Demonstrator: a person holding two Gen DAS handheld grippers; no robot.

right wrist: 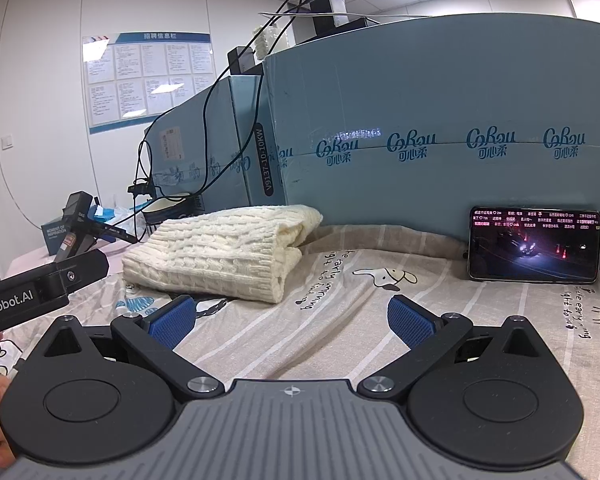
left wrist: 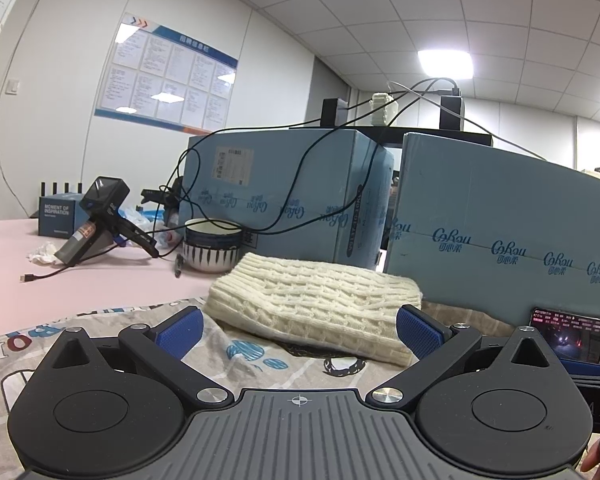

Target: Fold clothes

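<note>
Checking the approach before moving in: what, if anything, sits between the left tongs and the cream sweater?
Nothing visible. The left tongs are open, with only printed sheet before the folded cream sweater.

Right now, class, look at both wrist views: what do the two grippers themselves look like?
They match. The left gripper and right gripper each have textured blue pads on black linkage arms with silver screws, two black rounded housings, and a ribbed grey base marked with a crosshair. The left gripper's black body carries white "enRobot.AI" lettering. No cables or sleeves are visible.
</note>
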